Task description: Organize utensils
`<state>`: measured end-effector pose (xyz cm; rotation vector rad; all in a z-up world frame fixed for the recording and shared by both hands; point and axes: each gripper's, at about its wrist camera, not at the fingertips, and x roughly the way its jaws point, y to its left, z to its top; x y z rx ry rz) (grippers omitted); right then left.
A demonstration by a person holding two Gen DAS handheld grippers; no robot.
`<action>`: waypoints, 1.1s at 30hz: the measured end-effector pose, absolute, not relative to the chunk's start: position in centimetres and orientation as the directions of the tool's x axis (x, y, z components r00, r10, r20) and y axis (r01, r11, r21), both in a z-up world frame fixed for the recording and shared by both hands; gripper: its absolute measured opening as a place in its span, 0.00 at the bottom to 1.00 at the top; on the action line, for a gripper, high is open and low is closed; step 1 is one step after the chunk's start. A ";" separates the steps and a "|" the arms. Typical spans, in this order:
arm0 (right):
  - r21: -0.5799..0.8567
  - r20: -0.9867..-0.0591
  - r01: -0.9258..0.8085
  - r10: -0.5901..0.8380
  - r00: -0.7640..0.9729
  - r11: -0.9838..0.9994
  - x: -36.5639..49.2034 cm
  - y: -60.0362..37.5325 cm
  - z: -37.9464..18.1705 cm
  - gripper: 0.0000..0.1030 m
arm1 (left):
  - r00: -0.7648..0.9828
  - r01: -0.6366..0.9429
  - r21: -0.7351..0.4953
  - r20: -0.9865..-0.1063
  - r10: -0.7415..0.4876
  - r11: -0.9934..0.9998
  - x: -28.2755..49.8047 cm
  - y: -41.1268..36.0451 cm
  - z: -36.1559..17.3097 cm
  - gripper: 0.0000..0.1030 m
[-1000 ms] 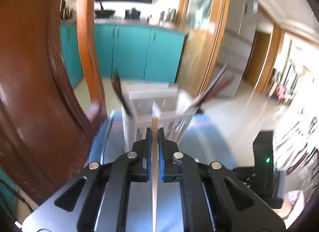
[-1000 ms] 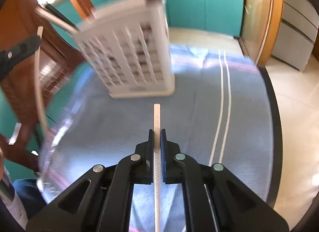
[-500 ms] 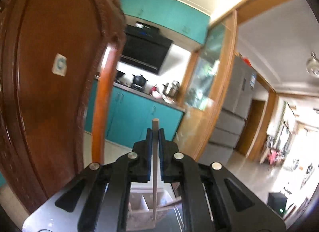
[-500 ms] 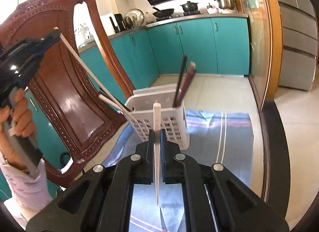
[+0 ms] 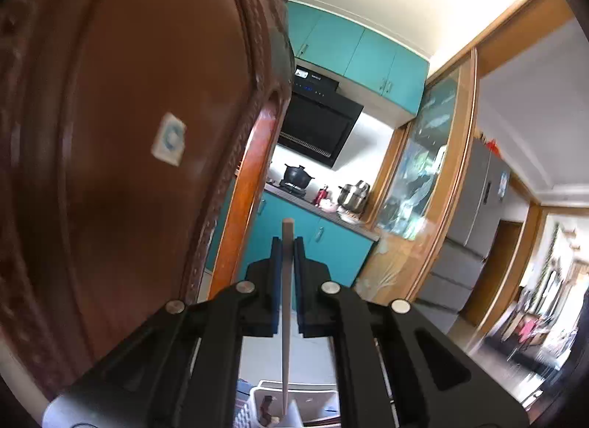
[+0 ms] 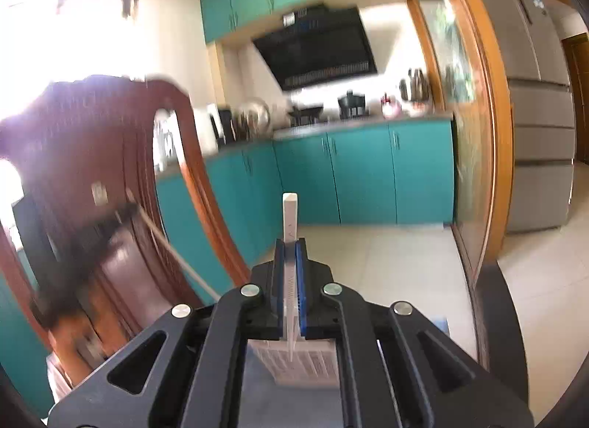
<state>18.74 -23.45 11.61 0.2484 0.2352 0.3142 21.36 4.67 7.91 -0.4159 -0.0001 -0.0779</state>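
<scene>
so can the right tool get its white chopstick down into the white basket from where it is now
Probably yes. The right tool is shut on the white chopstick, whose lower tip hangs just over the white basket with nothing between them. The wooden chair stands off to the side.

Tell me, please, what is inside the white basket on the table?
In the left wrist view, the basket shows one dark utensil tip in a compartment. The left gripper and its chopstick hide the remainder. In the right view the inside is covered.
</scene>
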 end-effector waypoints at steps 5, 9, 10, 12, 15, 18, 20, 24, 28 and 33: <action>0.265 -0.072 -0.228 0.255 0.964 0.937 19.7 -23.0 11.8 0.06 | 0.998 0.033 -0.287 -0.047 -0.049 0.957 24.0 1.7 5.9 0.07; 0.276 -0.113 -0.203 0.242 0.964 0.939 21.5 -22.9 9.7 0.06 | 0.992 0.027 -0.240 -0.112 -0.056 0.970 25.7 0.5 4.5 0.07; 0.276 -0.126 -0.198 0.240 0.963 0.940 22.0 -22.7 9.3 0.06 | 0.991 0.029 -0.228 -0.123 -0.059 0.973 25.9 0.2 4.3 0.07; 0.272 -0.153 -0.190 0.238 0.959 0.943 22.8 -22.3 8.1 0.06 | 0.989 0.031 -0.211 -0.134 -0.060 0.977 26.2 -0.1 4.2 0.07; 0.264 -0.211 -0.174 0.233 0.949 0.949 24.2 -21.7 6.3 0.06 | 0.986 0.037 -0.196 -0.151 -0.068 0.980 26.6 -0.4 4.1 0.07; 0.262 -0.245 -0.169 0.235 0.941 0.950 24.9 -21.4 5.0 0.06 | 0.985 0.043 -0.190 -0.155 -0.074 0.981 26.3 -0.4 4.0 0.07; 0.259 -0.264 -0.164 0.233 0.936 0.952 25.2 -21.3 4.2 0.06 | 0.986 0.047 -0.183 -0.152 -0.075 0.982 26.0 -0.5 4.1 0.09; 0.248 -0.280 -0.152 0.221 0.934 0.957 24.9 -21.2 3.4 0.06 | 0.987 0.058 -0.184 -0.139 -0.084 0.981 25.0 -0.3 4.3 0.22; 0.247 -0.275 -0.139 0.207 0.939 0.959 24.4 -21.4 3.2 0.09 | 0.987 0.065 -0.180 -0.133 -0.090 0.981 24.4 -0.3 4.7 0.30; 0.275 -0.213 -0.138 0.201 0.956 0.951 22.0 -22.4 4.2 0.47 | 0.988 0.048 -0.162 -0.138 -0.071 0.986 23.4 -0.3 5.0 0.41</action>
